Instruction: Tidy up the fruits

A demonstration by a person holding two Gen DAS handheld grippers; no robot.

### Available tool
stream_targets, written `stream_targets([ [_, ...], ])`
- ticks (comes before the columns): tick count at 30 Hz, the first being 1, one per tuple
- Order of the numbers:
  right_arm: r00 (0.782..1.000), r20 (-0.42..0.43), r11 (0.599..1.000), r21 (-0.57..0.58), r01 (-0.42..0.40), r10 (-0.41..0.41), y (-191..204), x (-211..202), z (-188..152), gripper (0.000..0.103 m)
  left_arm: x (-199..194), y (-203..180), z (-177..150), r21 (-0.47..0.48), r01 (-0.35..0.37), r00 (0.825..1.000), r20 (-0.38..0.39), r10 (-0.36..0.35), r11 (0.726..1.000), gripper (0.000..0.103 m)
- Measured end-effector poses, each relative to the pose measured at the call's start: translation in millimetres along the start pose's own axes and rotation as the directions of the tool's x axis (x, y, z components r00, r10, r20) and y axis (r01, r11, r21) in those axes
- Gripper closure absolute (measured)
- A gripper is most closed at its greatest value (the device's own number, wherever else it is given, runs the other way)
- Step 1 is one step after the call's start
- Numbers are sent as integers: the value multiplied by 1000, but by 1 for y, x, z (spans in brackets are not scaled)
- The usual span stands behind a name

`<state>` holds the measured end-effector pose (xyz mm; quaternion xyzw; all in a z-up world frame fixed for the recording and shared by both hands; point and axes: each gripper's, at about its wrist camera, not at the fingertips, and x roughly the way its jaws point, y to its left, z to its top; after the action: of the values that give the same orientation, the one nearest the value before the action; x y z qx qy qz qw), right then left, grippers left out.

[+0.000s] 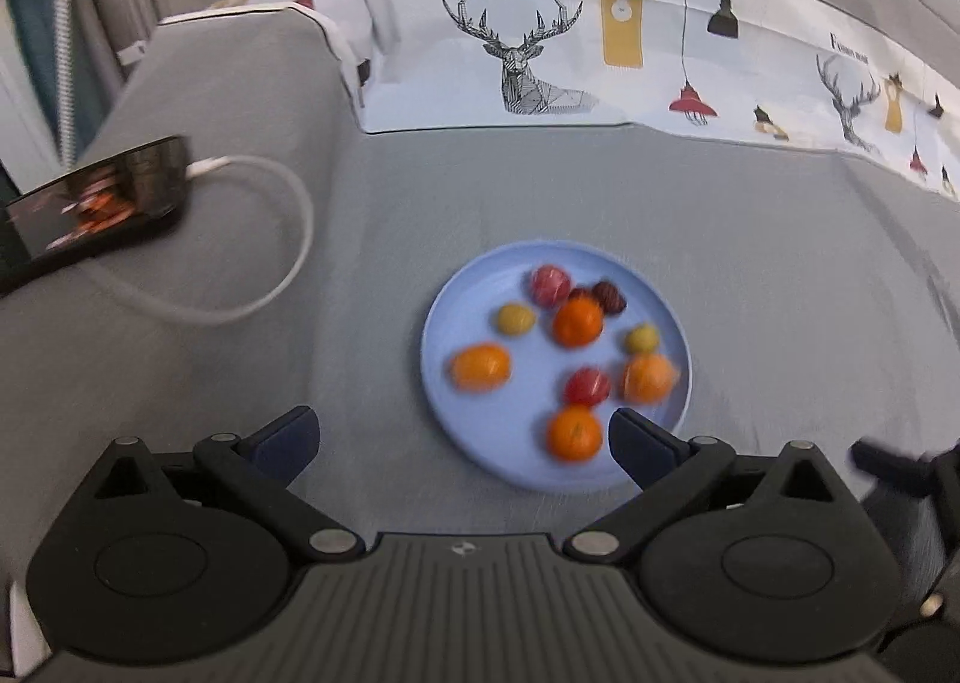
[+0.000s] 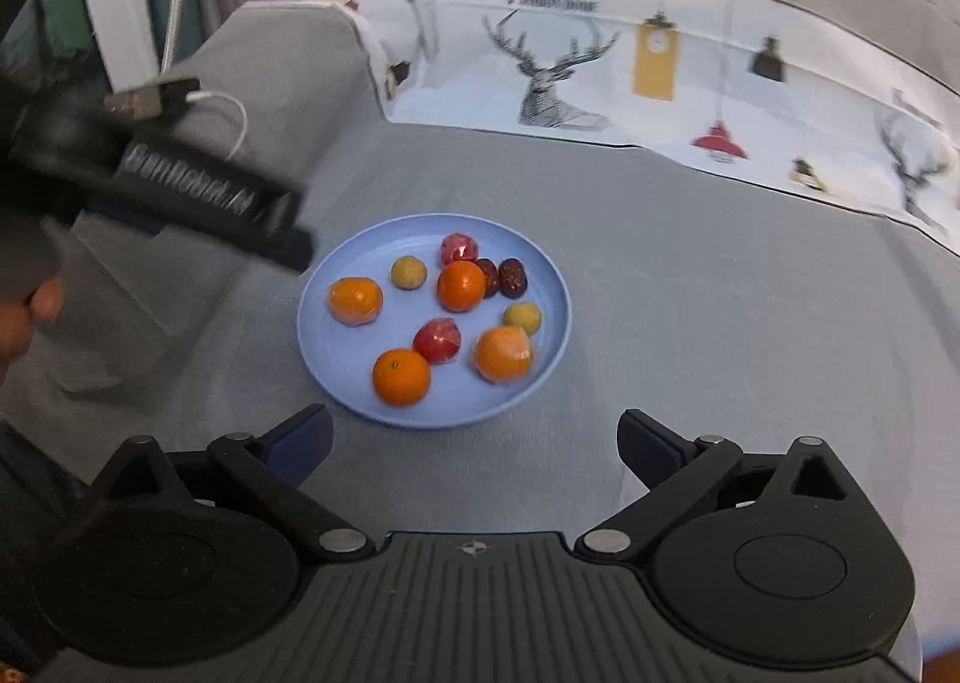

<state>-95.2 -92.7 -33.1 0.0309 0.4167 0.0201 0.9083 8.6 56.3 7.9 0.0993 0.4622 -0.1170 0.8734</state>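
Note:
A light blue plate (image 1: pixel 456 413) lies on a grey sofa seat and holds several small fruits: oranges (image 1: pixel 575 433), red wrapped fruits (image 1: pixel 587 386), yellow-green ones (image 1: pixel 515 319) and dark dates (image 1: pixel 608 296). The plate also shows in the right wrist view (image 2: pixel 336 365), with an orange (image 2: pixel 401 377) near its front. My left gripper (image 1: pixel 463 437) is open and empty, its right finger at the plate's near edge. My right gripper (image 2: pixel 475 443) is open and empty, just short of the plate. The left gripper's body (image 2: pixel 180 191) crosses the right wrist view at left.
A phone (image 1: pixel 96 203) with a white charging cable (image 1: pixel 288 263) rests on the sofa arm at left. A white cloth printed with deer and lamps (image 1: pixel 540 53) covers the sofa back. Grey seat fabric surrounds the plate.

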Motion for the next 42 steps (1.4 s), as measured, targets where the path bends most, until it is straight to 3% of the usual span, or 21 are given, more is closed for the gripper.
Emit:
stream_targets([
  [4, 996, 68, 998, 7, 64, -65, 9, -31, -19, 1, -27, 0, -28, 18, -30, 999, 19, 30, 999, 0],
  [10, 985, 139, 995, 23, 97, -99, 19, -64, -33, 1, -59, -3, -53, 19, -51, 996, 77, 49, 999, 0],
  [22, 969, 207, 991, 25, 131, -134, 26, -93, -42, 1, -80, 1, -65, -2, -75, 991, 112, 75, 997, 0],
  [42, 974, 190, 991, -13, 131, -126, 35, -82, -38, 1, -75, -1, -64, 21, -67, 992, 106, 65, 998, 0],
])
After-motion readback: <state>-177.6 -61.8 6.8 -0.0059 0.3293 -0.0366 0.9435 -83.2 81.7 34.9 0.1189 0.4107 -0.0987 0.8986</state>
